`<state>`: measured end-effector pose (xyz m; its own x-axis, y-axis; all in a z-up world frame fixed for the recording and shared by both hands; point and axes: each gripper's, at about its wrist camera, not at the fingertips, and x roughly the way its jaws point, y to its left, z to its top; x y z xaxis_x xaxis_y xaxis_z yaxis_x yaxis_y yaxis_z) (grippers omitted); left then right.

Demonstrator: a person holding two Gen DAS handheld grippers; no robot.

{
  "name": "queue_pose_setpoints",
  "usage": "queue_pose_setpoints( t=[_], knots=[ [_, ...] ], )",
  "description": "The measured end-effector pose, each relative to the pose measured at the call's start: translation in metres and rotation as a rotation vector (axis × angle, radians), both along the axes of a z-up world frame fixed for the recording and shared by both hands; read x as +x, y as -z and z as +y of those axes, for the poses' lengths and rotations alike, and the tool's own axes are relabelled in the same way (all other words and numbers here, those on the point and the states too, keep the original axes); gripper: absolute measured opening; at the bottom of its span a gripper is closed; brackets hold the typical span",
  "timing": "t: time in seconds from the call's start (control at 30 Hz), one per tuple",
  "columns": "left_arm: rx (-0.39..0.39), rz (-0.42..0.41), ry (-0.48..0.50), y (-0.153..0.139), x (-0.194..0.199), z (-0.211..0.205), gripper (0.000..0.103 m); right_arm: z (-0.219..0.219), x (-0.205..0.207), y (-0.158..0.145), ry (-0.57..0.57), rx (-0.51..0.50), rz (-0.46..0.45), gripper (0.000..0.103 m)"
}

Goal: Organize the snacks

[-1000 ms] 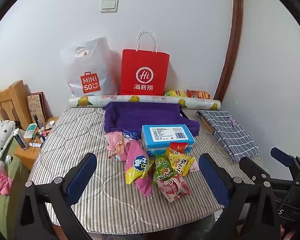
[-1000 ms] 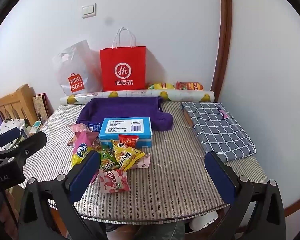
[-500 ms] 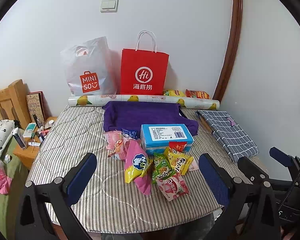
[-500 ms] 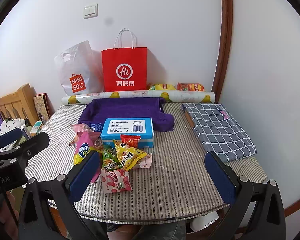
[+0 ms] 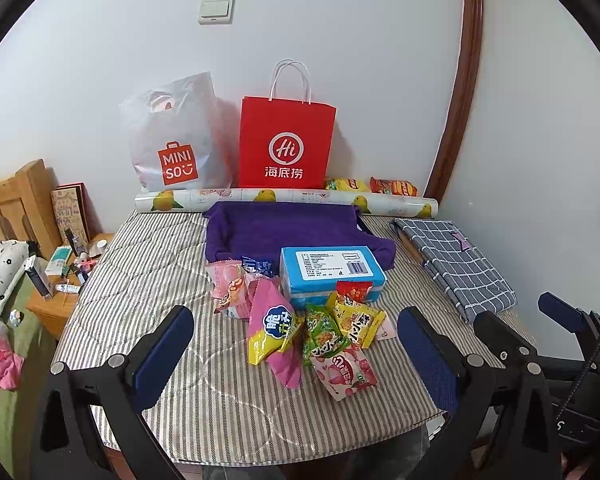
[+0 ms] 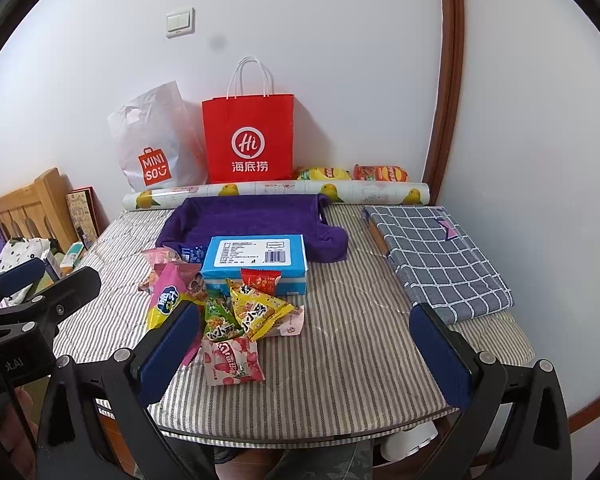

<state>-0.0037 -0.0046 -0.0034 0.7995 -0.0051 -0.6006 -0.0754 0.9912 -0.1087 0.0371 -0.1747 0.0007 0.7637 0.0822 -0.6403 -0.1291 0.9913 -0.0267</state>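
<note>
A heap of snack packets lies on the striped table cover (image 5: 148, 280): a pink-yellow packet (image 5: 274, 326), a green one (image 5: 322, 334), a yellow one (image 5: 356, 320), a pink strawberry one (image 5: 346, 370) and a small red one (image 5: 354, 291). A blue box (image 5: 330, 270) lies behind them, in front of a purple cloth basket (image 5: 284, 228). My left gripper (image 5: 296, 354) is open and empty above the near edge. My right gripper (image 6: 306, 354) is open and empty, with the strawberry packet (image 6: 232, 362) by its left finger. The blue box (image 6: 256, 258) and the basket (image 6: 252, 216) show there too.
A red paper bag (image 5: 286, 144) and a white Miniso bag (image 5: 172, 140) stand against the wall behind a printed roll (image 5: 284, 198). Two chip packets (image 5: 372, 186) lie beside the red bag. A folded checked cloth (image 5: 456, 262) lies right. A cluttered bedside stand (image 5: 66, 276) is left.
Both grippers have shifted slightly, so the table and snacks sit a little differently in view. Both stay open and nothing on the table has moved.
</note>
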Motion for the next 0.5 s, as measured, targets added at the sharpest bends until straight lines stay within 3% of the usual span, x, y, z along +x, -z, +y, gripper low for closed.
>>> queue_pose_setpoints(
  t=[0.5],
  knots=[
    [-0.007, 0.007, -0.003, 0.0004, -0.0004, 0.0017, 0.103, 0.0014, -0.0006, 0.0001, 0.005, -0.001, 0.002, 0.103]
  ],
)
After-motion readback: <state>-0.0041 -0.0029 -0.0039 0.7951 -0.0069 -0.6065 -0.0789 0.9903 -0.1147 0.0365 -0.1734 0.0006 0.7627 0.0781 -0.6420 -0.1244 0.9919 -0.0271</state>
